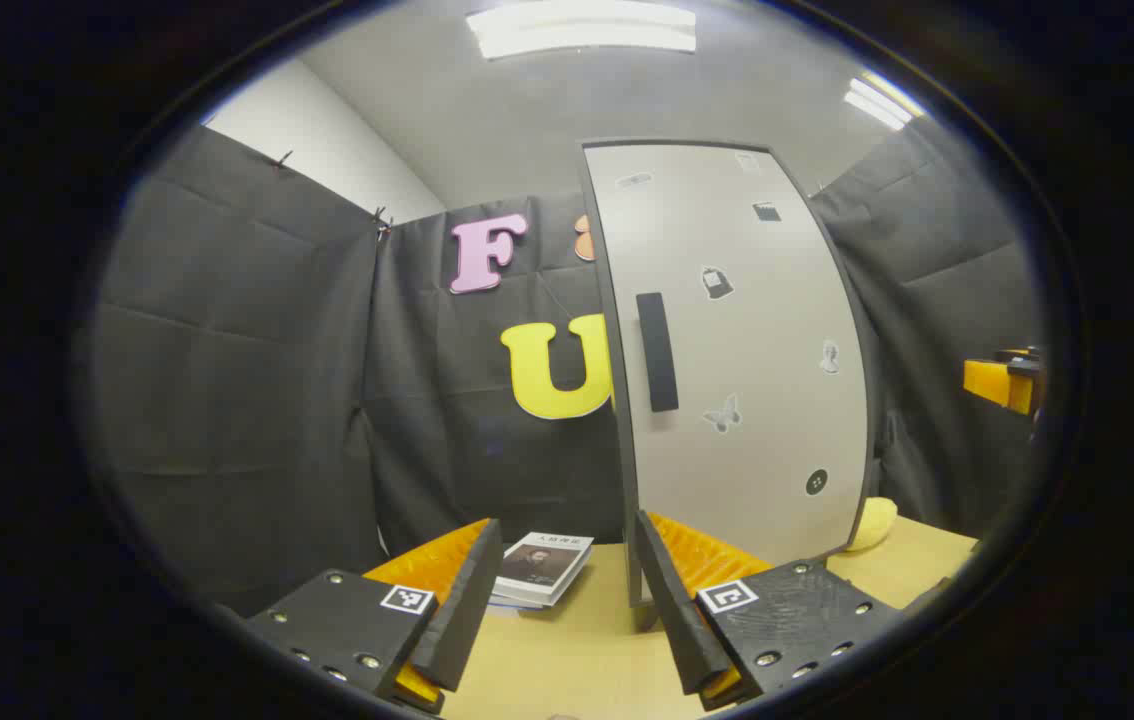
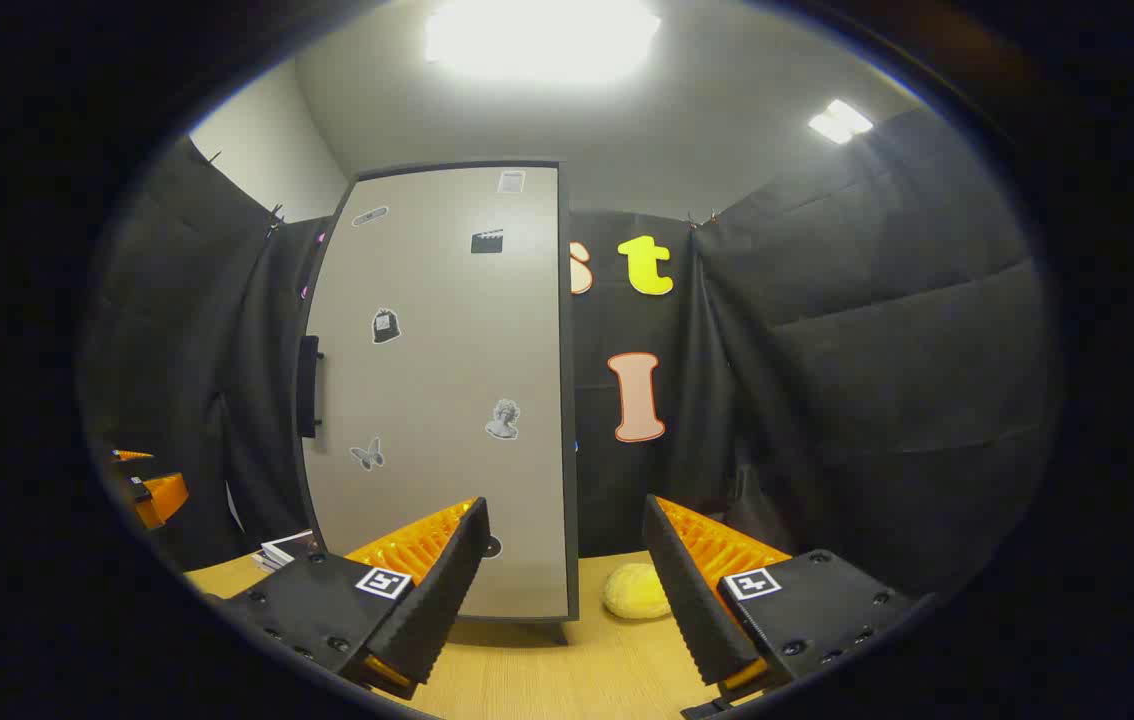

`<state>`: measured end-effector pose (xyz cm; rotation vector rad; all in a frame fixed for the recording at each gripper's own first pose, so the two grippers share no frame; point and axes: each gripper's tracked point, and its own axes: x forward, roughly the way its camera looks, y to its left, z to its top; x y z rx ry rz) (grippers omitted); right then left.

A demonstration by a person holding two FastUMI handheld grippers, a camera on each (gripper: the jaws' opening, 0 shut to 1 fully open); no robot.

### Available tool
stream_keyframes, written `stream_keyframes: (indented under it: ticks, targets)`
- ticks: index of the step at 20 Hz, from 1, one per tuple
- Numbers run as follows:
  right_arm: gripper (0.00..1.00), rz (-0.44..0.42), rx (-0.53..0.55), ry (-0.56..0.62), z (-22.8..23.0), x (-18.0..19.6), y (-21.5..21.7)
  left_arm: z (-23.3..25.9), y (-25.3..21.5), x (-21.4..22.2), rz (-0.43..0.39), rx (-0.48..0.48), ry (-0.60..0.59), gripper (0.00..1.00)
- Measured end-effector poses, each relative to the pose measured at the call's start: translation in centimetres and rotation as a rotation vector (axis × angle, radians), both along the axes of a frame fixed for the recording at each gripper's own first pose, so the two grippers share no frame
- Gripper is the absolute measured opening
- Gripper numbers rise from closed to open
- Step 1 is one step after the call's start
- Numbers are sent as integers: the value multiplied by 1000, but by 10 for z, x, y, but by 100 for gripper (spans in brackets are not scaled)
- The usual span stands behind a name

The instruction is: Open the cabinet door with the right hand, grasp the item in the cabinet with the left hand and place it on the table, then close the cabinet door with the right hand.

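Left gripper (image 1: pixel 567 600): fingers spread wide, nothing btwn them, hovering over the table (image 1: pixel 587 650). Right gripper (image 2: pixel 562 590): same, spread apart w/ nothing held, also above the table.

From where I sit, the cabinet (image 1: pixel 737 350) stands upright on the table w/ its door (image 2: pixel 437 390) flush shut. Dark vertical handle (image 1: pixel 657 352) sits near the door's left edge in the left gripper view; in the right gripper view I see it edge-on at the door's left side (image 2: pixel 308 386). Small stickers dotted over the door face.

Item inside the cabinet: can't see it, door covers it.

On the table: a short stack of books (image 1: pixel 542 570) left of the cabinet, near the left gripper's fingers. A yellow soft lump (image 2: pixel 637 592) lies right of the cabinet, just beside its base; in the left gripper view it peeks out past the cabinet's right edge (image 1: pixel 875 522).

Right gripper shows at the far right of the left gripper view (image 1: pixel 1005 382); left gripper shows at the far left of the right gripper view (image 2: pixel 149 490). Both are well apart from the cabinet.
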<state>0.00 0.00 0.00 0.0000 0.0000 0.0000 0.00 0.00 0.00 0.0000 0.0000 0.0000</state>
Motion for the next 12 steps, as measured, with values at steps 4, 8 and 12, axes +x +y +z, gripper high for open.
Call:
stream_keyframes:
  ticks: [4, 8, 12]
  targets:
    - [97, 2, -9, -1, 1, 0, 2, -1, 1, 0, 7, -3, 2, 80]
    - [98, 13, -8, 7, 0, 3, 7, -4, 5, 0, 18, 2, 3, 80]
    - [97, 32, -2, 10, -1, 2, 17, -3, 18, -9, 34, 9, 3, 80]
